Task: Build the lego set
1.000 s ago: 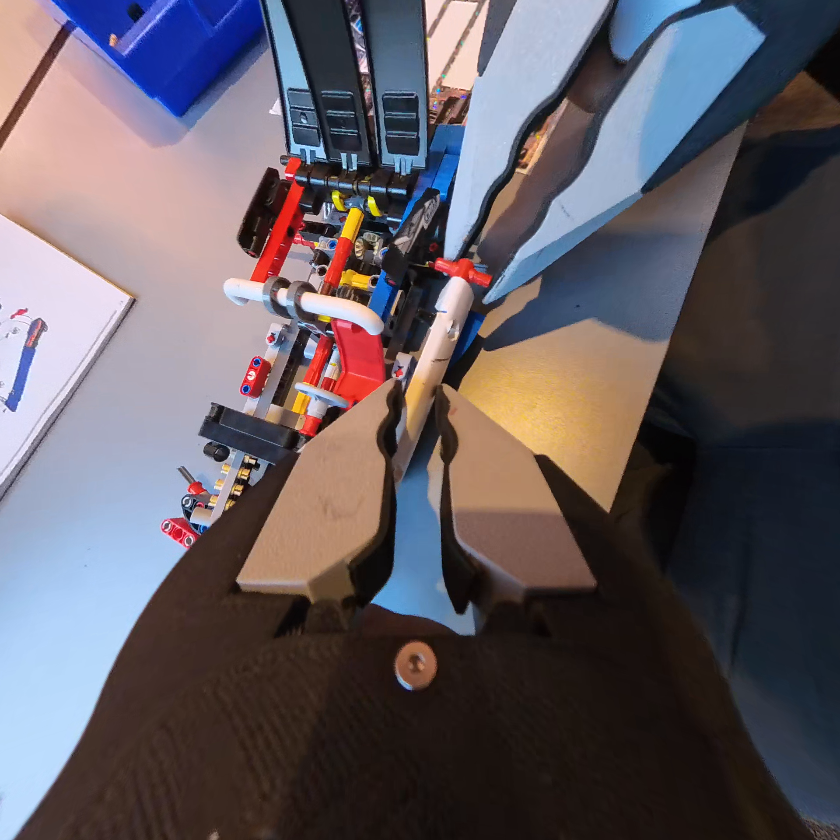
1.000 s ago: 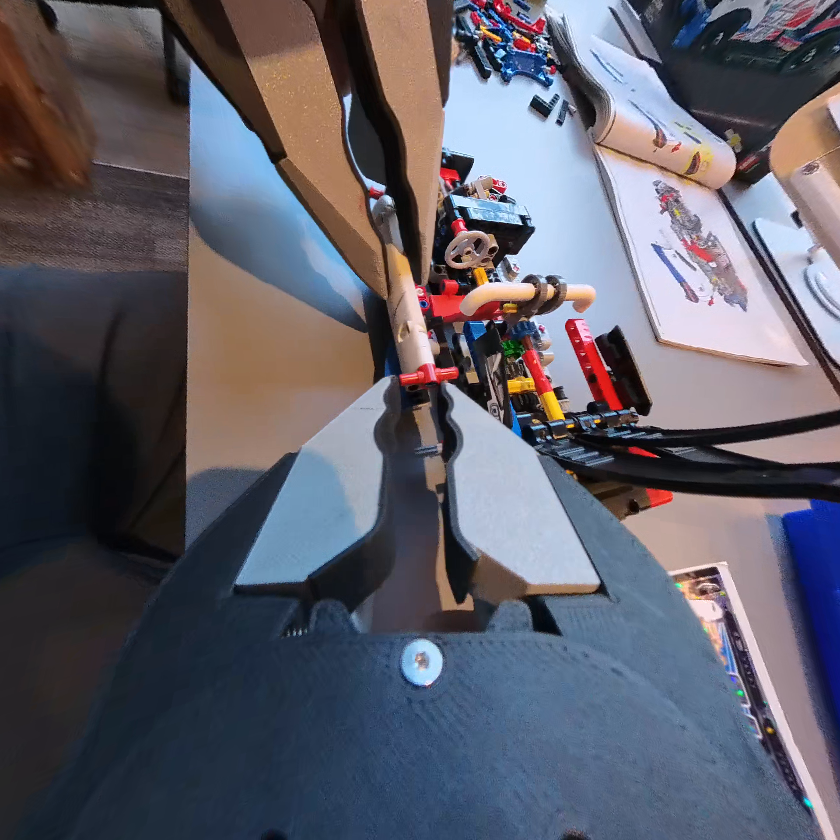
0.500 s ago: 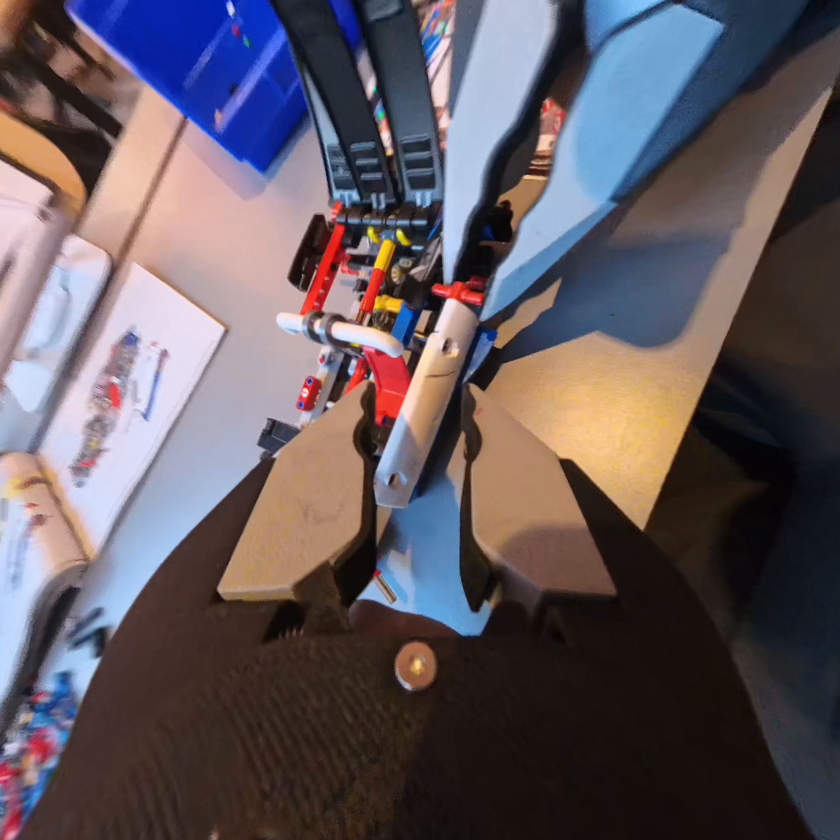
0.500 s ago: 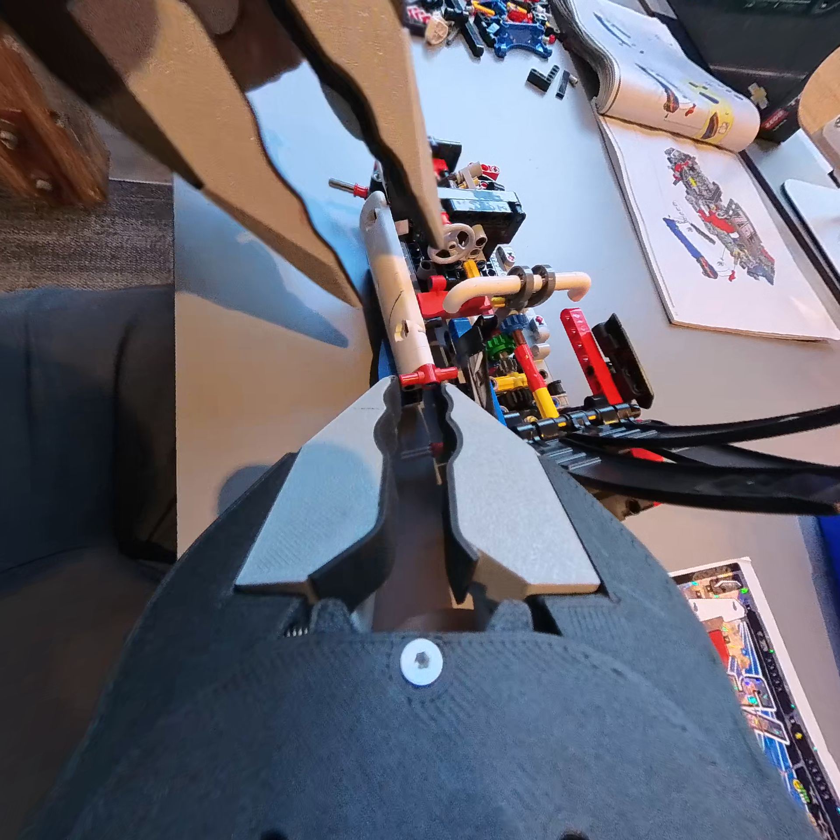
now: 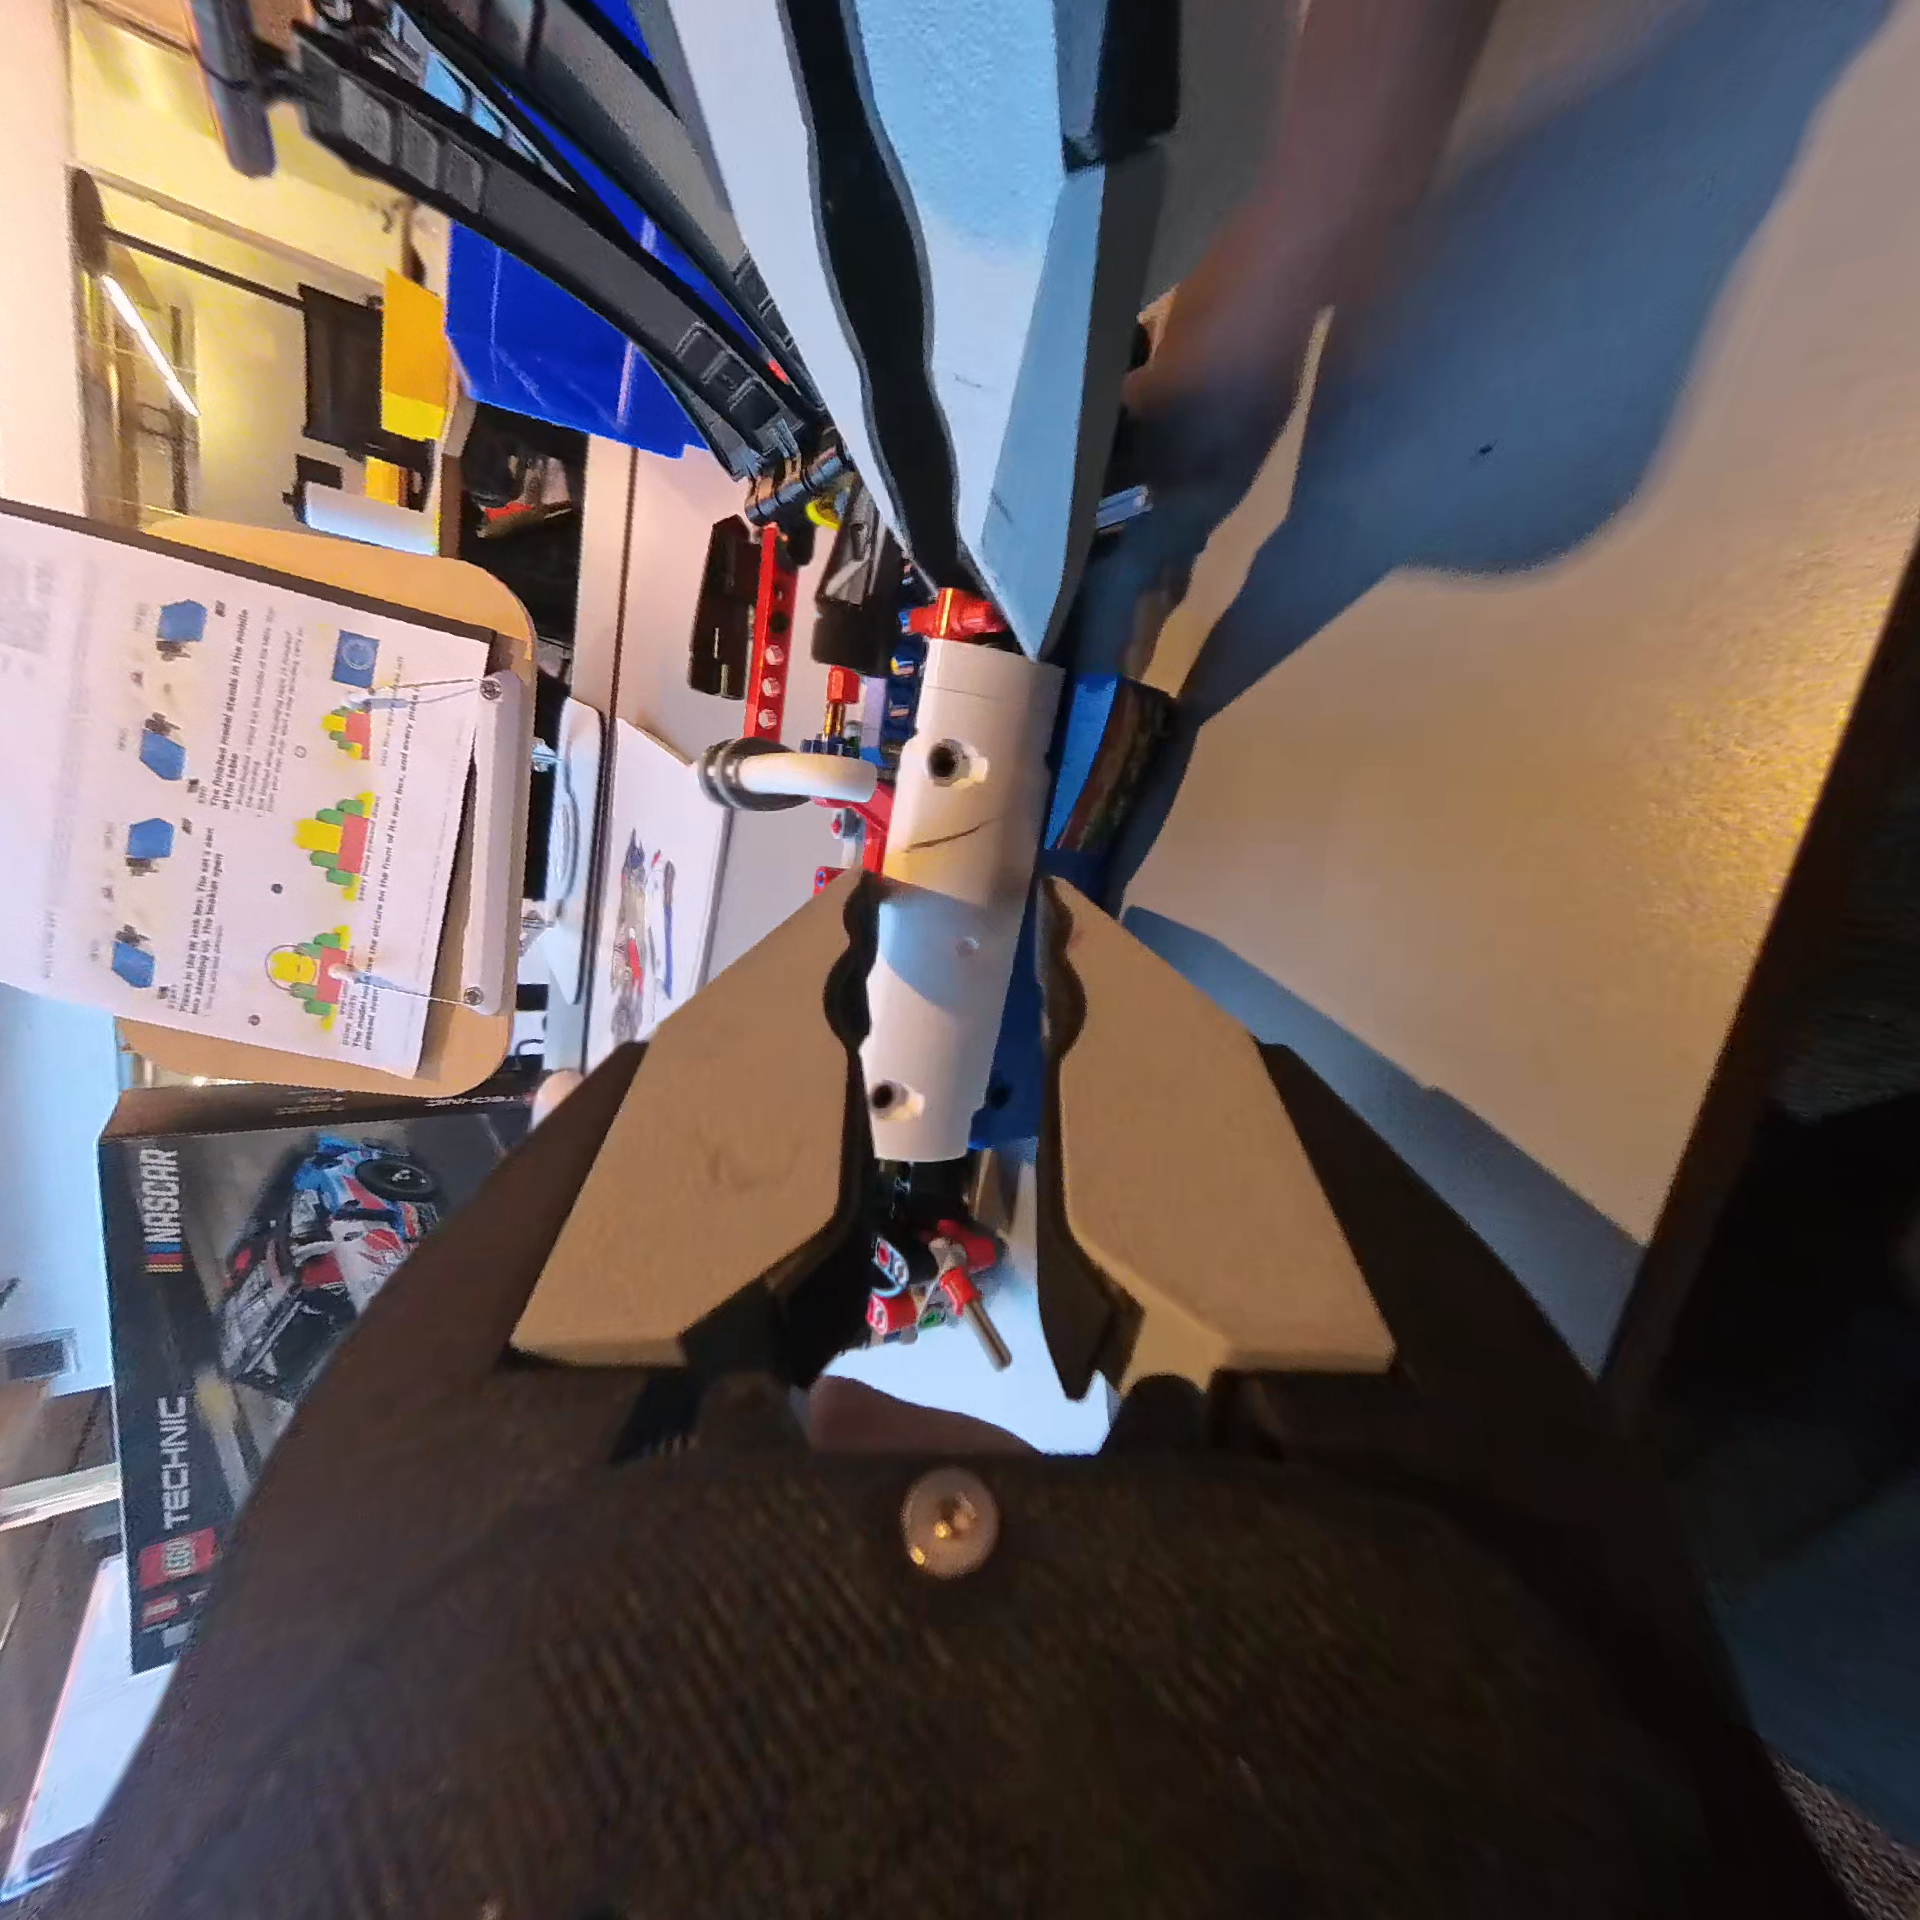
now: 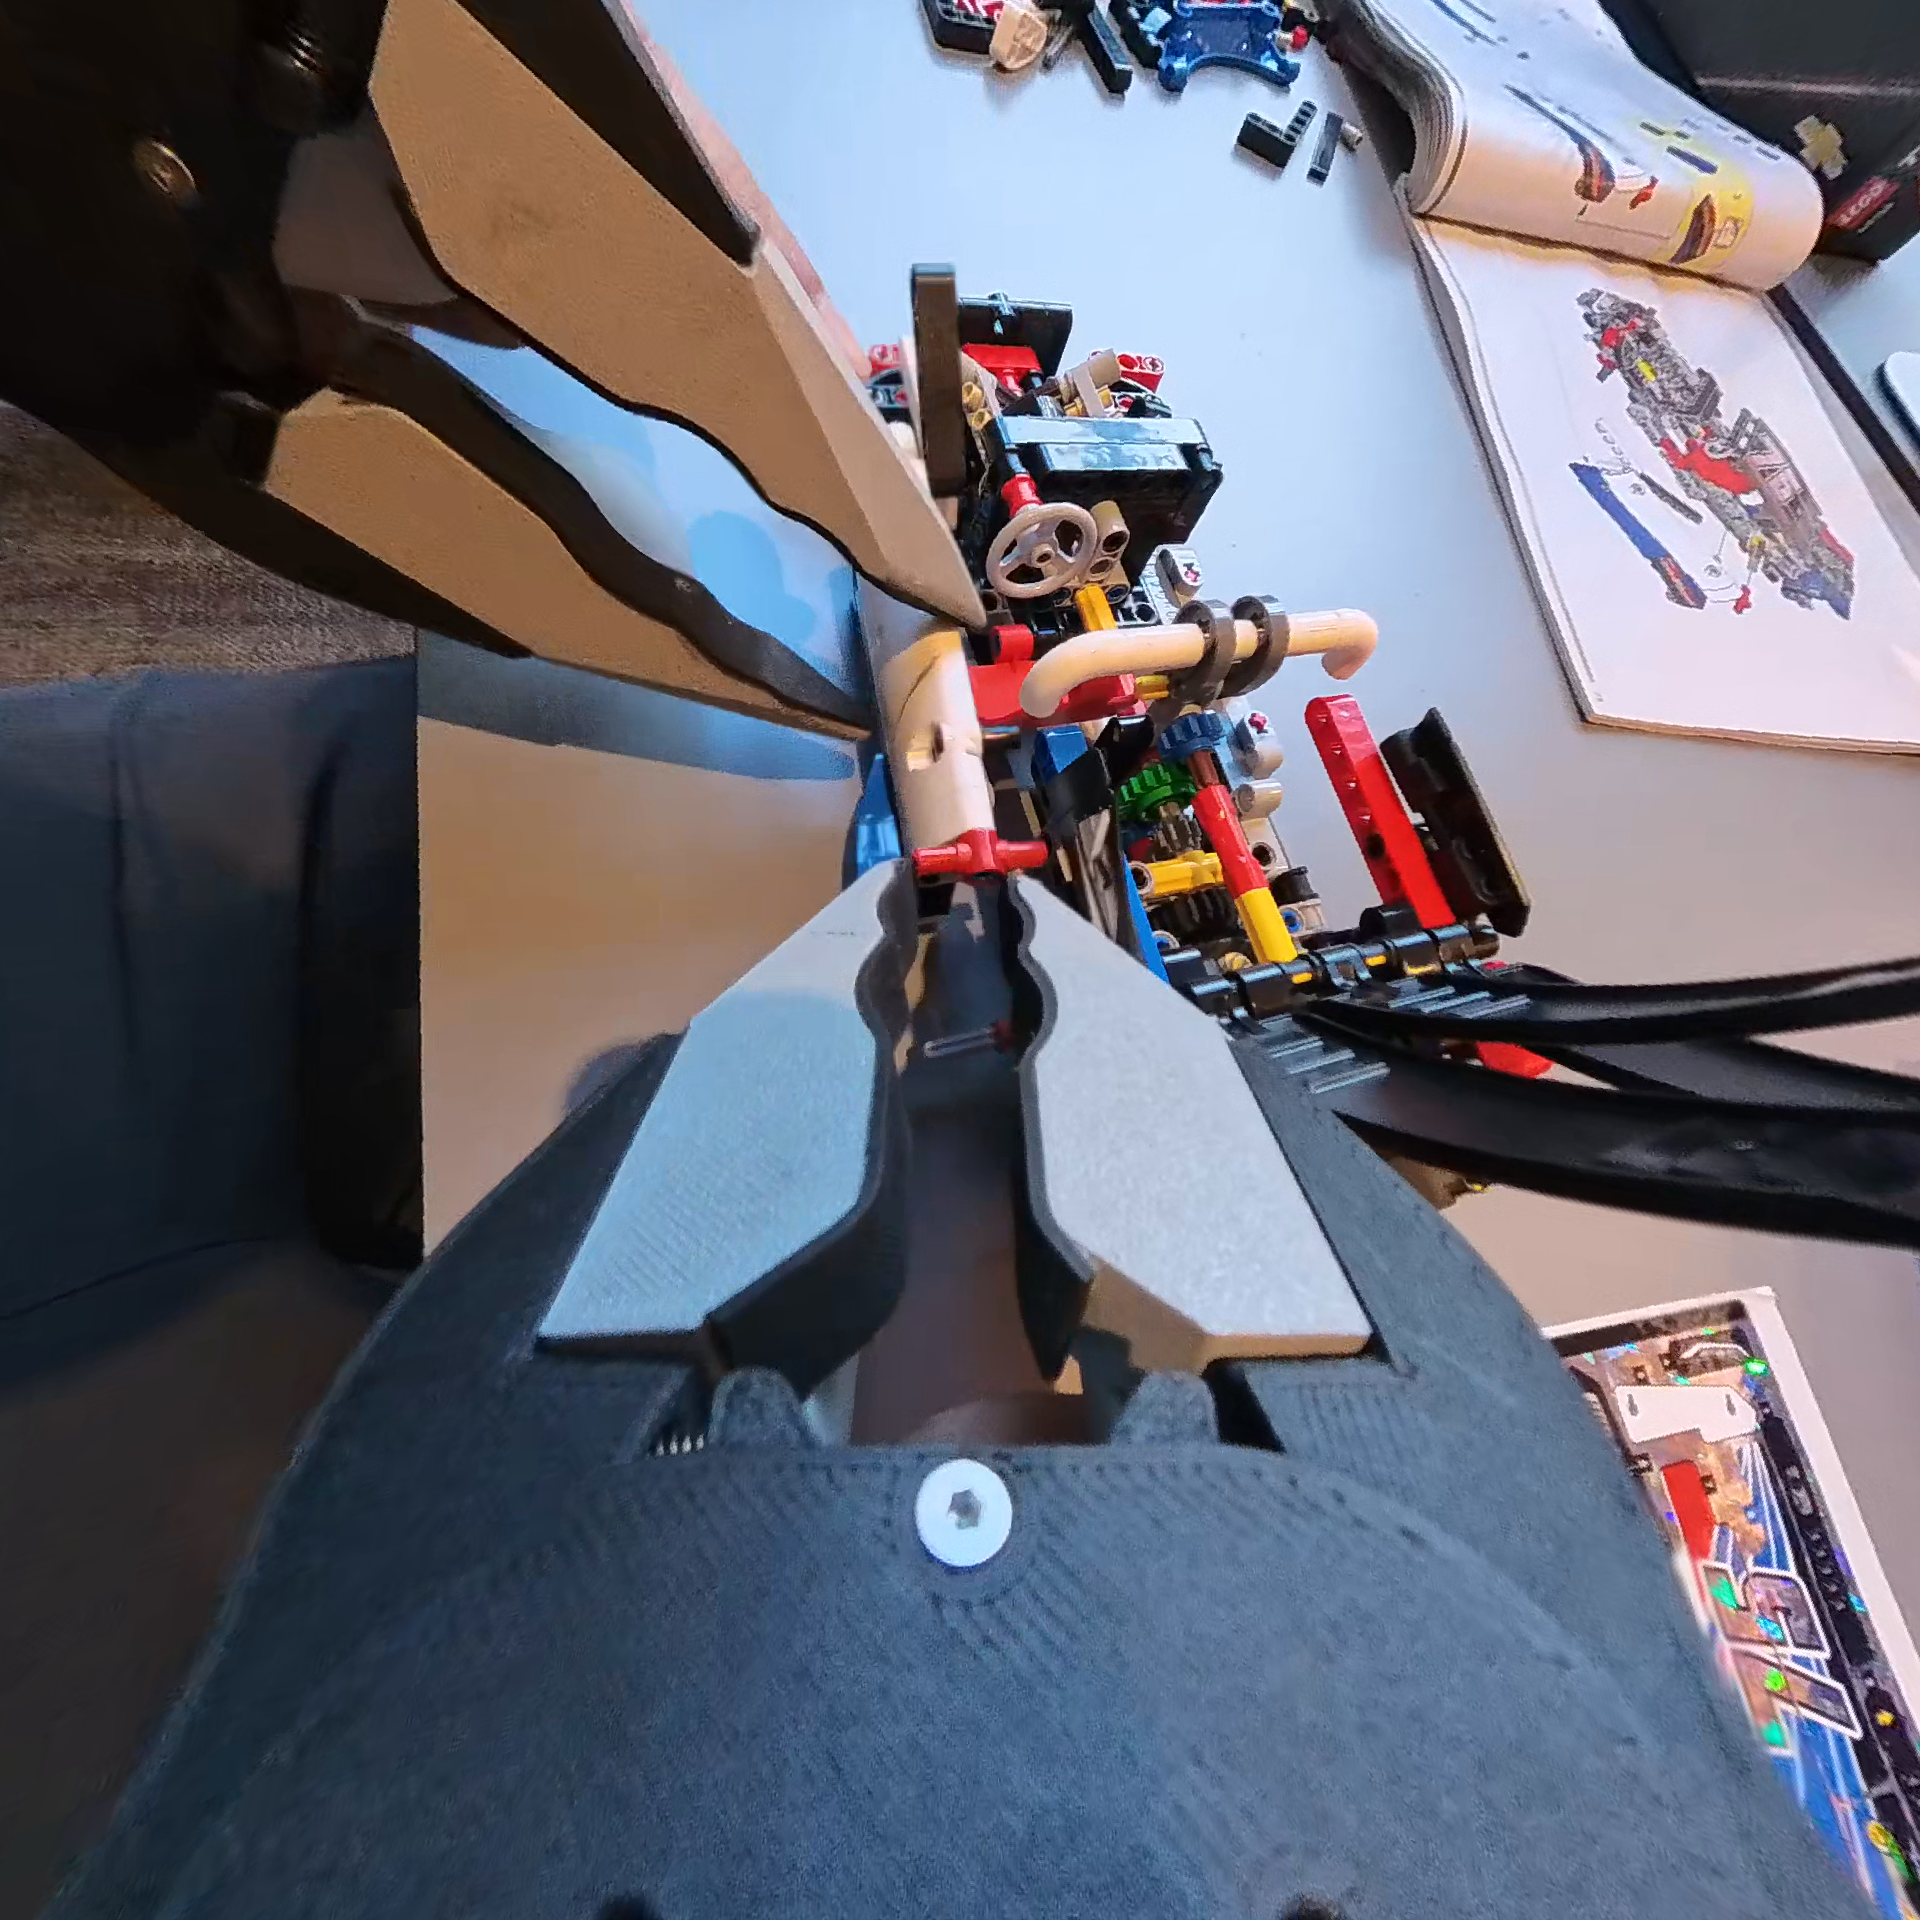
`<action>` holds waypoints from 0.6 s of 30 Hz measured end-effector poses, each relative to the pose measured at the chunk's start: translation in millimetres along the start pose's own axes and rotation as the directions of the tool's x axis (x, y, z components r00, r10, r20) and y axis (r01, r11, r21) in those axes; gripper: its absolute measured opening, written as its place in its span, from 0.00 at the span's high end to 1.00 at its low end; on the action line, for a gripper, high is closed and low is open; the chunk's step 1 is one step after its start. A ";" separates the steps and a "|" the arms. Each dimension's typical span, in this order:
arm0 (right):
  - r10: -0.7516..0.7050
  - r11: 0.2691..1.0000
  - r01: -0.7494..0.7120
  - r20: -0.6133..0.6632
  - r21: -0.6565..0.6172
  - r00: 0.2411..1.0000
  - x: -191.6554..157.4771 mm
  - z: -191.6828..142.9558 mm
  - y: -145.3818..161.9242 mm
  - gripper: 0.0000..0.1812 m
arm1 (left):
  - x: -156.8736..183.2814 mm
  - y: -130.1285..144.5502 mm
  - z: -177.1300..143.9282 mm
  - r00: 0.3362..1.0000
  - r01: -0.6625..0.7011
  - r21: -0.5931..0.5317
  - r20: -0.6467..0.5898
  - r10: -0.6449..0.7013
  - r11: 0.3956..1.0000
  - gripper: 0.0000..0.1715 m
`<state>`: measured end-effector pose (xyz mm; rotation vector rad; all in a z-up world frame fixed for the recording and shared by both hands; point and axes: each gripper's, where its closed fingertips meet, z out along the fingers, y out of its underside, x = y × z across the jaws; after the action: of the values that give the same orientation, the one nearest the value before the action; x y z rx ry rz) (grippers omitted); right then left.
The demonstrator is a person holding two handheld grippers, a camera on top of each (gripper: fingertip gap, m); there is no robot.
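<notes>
Left gripper has spread off the white panel; right gripper pinches the chassis.
Chassis at the worktop edge looks half-built; loose parts wait at the far edge.

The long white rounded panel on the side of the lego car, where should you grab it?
Probably grip the long white rounded panel across its narrow width, near the free end, coming in lengthwise as the left gripper does. It is long and slim, and its far end meets the red cross-shaped connector and the right gripper.

Upper end of white panel behind the left claw; black straps cut off rightward.
</notes>
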<state>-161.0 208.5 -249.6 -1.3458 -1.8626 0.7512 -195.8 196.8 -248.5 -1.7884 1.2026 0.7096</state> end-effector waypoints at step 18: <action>-0.037 0.996 0.043 0.080 -0.079 0.996 23.9 -41.1 -32.9 0.92 | 1.2 2.6 2.8 0.982 -0.097 0.002 0.165 0.096 0.995 0.80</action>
<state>-150.4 223.9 -194.9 -1.3423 -1.9947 0.7248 -197.8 198.2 -251.6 -1.6373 1.1849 0.8883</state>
